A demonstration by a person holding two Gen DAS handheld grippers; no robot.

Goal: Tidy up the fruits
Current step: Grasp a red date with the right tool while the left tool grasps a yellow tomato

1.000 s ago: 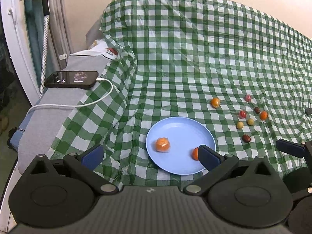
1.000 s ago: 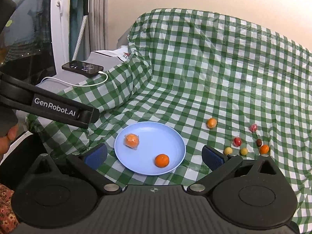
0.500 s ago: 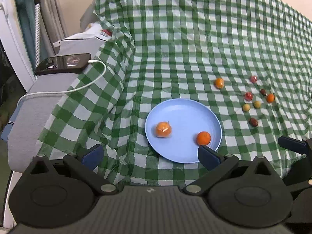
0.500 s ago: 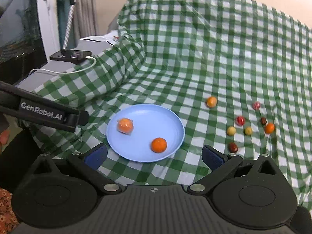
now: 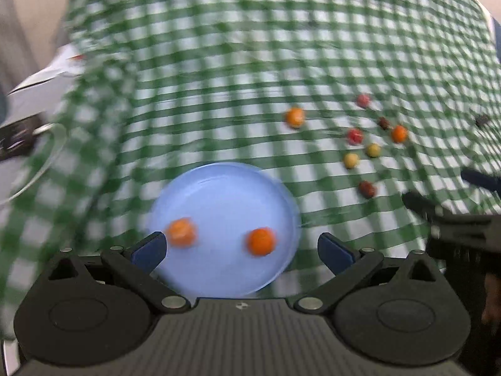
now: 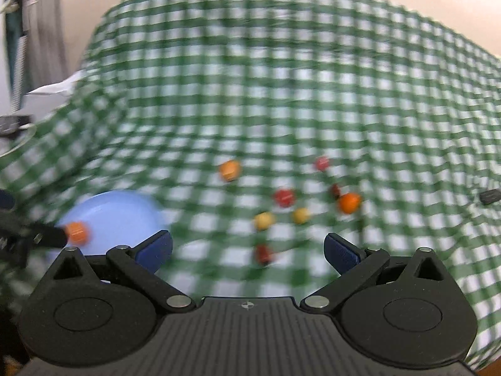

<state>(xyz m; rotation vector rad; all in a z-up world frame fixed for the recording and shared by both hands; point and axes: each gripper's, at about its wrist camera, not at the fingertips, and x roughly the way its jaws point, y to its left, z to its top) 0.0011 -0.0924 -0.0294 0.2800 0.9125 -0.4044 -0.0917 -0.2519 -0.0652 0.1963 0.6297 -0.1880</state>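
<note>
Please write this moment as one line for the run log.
left gripper: open, empty | right gripper: open, empty | round light-blue plate: two orange fruits | green checked cloth: small fruits loose

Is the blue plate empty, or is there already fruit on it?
Not empty. The blue plate holds two orange fruits; the other small fruits lie on the cloth.

plate (image 5: 219, 188): blue, two oranges (image 5: 260, 241) inside | small fruits (image 6: 283, 197): scattered (blurred)

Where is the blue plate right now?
In the left wrist view, the blue plate sits low and centre on the checked cloth, left of the scattered small fruits, holding two orange fruits.
</note>
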